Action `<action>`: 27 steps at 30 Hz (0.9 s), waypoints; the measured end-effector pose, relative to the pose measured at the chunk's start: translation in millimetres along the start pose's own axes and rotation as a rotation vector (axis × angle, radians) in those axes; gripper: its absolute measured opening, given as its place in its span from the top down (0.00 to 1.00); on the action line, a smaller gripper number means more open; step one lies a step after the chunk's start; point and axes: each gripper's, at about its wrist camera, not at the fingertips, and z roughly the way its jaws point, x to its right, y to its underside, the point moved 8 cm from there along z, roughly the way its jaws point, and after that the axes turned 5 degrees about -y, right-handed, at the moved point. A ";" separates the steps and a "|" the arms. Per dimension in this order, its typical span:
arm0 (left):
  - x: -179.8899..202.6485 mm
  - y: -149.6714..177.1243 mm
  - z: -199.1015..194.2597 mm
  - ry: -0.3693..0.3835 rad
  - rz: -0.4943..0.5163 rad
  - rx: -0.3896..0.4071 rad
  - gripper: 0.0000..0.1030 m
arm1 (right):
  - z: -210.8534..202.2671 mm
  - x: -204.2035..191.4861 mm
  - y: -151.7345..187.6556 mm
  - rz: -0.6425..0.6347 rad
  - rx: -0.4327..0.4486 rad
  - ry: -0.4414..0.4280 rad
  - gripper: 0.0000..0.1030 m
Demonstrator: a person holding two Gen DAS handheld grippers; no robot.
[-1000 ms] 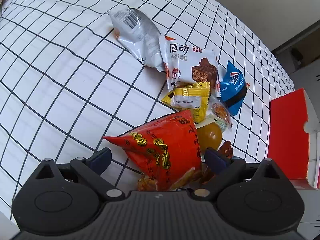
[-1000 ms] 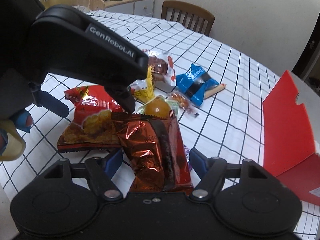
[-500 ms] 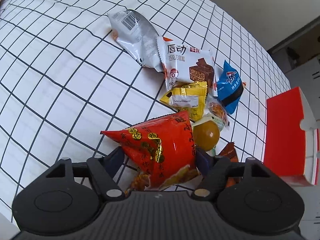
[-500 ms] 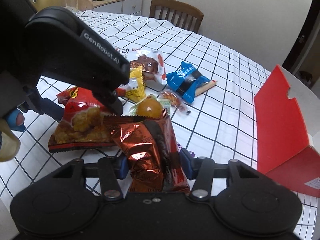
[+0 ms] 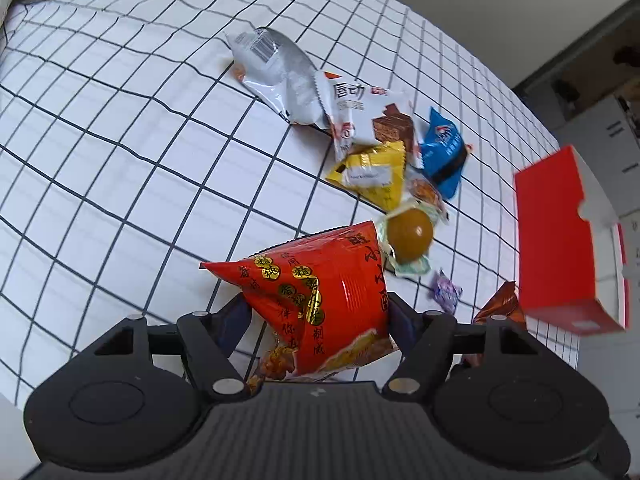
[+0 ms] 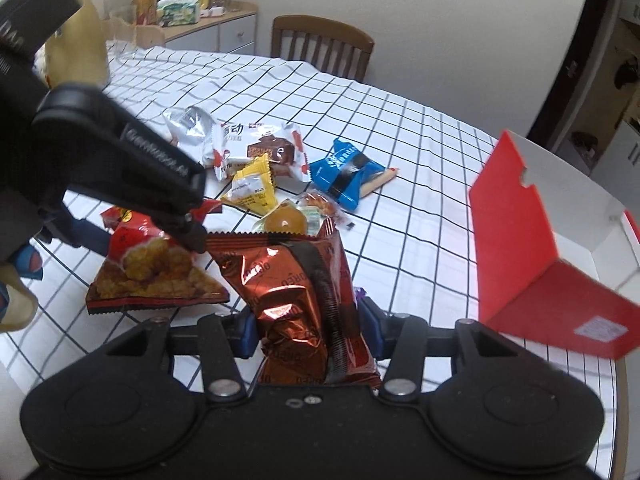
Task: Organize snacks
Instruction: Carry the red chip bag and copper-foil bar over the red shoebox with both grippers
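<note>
My left gripper [image 5: 318, 314] is shut on a red snack bag [image 5: 320, 292] with gold print and holds it above the checked tablecloth; the bag also shows in the right wrist view [image 6: 148, 268]. My right gripper [image 6: 310, 326] is shut on a shiny brown Oreo bag [image 6: 304, 304] and holds it lifted. The open red box [image 5: 560, 236] stands to the right; it shows in the right wrist view [image 6: 516, 240] with its lid up. The left gripper's body [image 6: 120, 160] fills the left of the right wrist view.
On the cloth lie a silver bag [image 5: 276, 72], a white chocolate-bar pack [image 5: 368, 116], a yellow packet [image 5: 372, 172], a blue packet [image 5: 444, 152], a wrapped brown ball [image 5: 410, 236] and a small purple candy [image 5: 446, 292]. A wooden chair [image 6: 324, 46] stands behind the table.
Both grippers have closed on their bags and lifted them off the cloth. The views have drawn back and up, and the red box now shows more fully.
</note>
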 end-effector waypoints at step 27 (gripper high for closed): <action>135.3 13.8 -94.7 0.128 0.387 0.230 0.30 | -100.4 81.6 -18.5 0.243 0.097 0.102 0.53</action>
